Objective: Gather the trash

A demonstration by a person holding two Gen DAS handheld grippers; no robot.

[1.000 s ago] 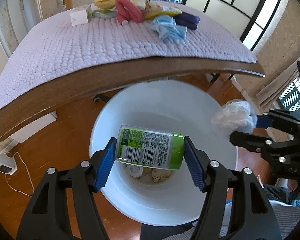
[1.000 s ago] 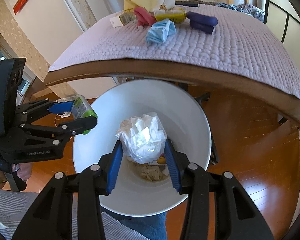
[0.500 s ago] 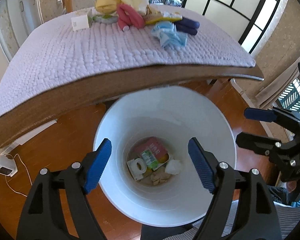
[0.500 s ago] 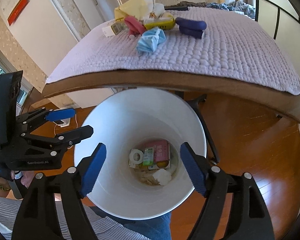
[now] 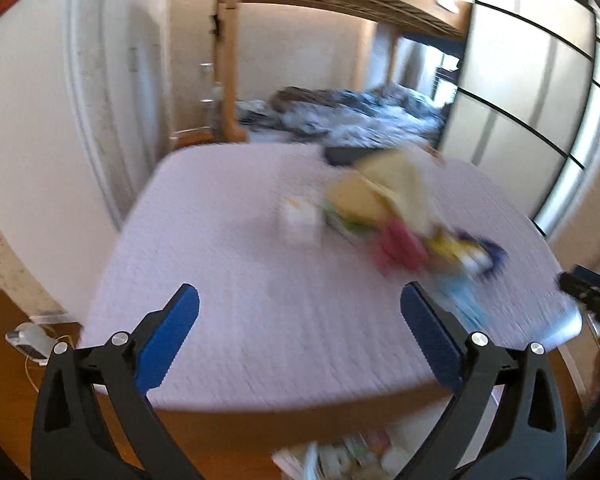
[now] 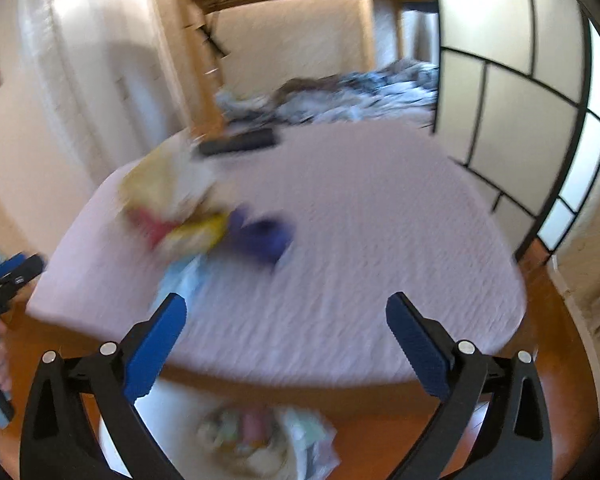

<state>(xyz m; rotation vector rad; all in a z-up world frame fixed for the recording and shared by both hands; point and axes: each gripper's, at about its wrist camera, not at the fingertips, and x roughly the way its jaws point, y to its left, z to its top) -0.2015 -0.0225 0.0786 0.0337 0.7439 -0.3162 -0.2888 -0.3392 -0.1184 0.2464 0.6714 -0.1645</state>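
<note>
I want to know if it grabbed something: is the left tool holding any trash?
No, the left tool is wide open with nothing between its blue pads.

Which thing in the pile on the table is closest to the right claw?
The light blue crumpled piece, at the pile's near edge by the right claw; the purple thing lies farther back.

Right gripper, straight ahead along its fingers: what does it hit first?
Probably bare lilac table cover: the open right gripper points at it, with nothing between the fingers. The dark blue item and the light blue mask lie left of that line. Motion blur leaves depth unclear.
</note>
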